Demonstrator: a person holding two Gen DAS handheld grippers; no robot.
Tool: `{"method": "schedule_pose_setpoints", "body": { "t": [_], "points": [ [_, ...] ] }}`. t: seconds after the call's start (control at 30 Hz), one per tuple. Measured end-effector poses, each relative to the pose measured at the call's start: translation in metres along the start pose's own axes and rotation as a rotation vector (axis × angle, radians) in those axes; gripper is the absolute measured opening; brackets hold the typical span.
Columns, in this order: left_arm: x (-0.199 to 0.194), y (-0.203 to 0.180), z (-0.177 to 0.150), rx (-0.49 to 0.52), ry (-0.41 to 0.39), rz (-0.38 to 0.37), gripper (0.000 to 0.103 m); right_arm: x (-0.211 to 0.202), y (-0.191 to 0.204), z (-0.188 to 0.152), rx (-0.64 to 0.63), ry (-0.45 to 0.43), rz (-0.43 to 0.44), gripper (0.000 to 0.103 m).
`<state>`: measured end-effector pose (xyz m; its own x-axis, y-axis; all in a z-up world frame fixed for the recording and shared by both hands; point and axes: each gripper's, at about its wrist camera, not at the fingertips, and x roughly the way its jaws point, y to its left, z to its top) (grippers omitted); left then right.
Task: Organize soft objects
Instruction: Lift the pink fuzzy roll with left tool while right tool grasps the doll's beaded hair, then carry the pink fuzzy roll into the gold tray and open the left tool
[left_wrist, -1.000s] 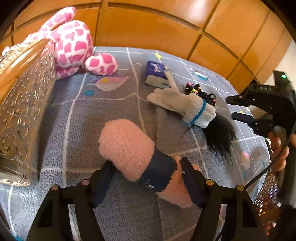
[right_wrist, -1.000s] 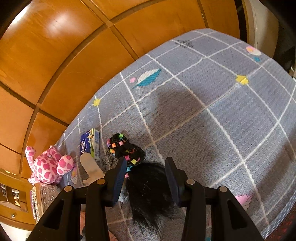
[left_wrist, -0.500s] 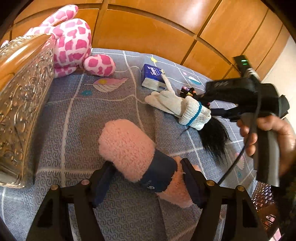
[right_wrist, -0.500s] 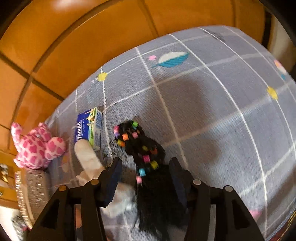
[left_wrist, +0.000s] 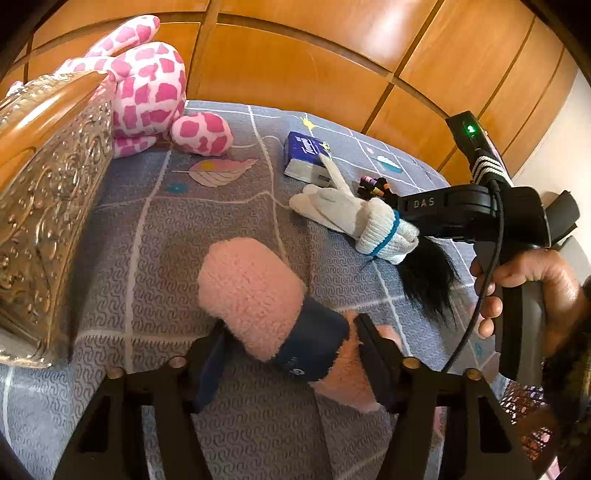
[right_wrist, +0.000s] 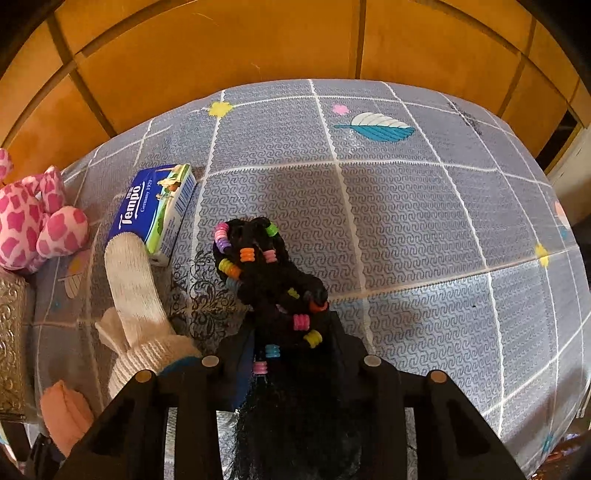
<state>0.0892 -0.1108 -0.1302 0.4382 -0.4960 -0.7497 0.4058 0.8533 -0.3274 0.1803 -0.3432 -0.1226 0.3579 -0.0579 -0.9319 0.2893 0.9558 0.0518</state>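
I'm judging the sorting as barely begun: everything soft is lying scattered on the grey patterned bedspread (right_wrist: 424, 221), nothing grouped yet as far as I can see. My left gripper (left_wrist: 291, 354) is closing around the fluffy pink sock with a navy band (left_wrist: 266, 306), which is sitting between the jaws near the camera; the right finger is touching the fleece, the left finger is looking just short of it, so I'm not calling this a firm hold. My right gripper (right_wrist: 291, 343) is closing too, and the black hairpiece with coloured plastic beads (right_wrist: 266, 273) is running between its jaws, beaded end toward the far side, loose hair trailing back under the tool; whether the pads are pressing yet I cannot tell, the black hair is blending into the black fingers. In the left view the right hand (left_wrist: 532, 280) is gripping that tool's handle at the right edge. Left untouched: the cream knitted glove with a blue cuff stripe (left_wrist: 354, 218), lying just left of the hairpiece with one finger resting on the blue Tempo tissue pack (right_wrist: 155, 206), and the pink-and-white spotted plush toy (left_wrist: 147, 92) at the far left by the embossed metallic box (left_wrist: 48, 206). So two pickups are starting, and the placing is still pending.
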Motion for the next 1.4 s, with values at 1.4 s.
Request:
{"method": "schedule_pose_setpoints", "body": {
  "t": [1.4],
  "points": [
    [-0.076, -0.027, -0.025, 0.173, -0.093, 0.144, 0.051, -0.005, 0.024, -0.019, -0.165, -0.044, -0.089, 0.035]
  ]
}}
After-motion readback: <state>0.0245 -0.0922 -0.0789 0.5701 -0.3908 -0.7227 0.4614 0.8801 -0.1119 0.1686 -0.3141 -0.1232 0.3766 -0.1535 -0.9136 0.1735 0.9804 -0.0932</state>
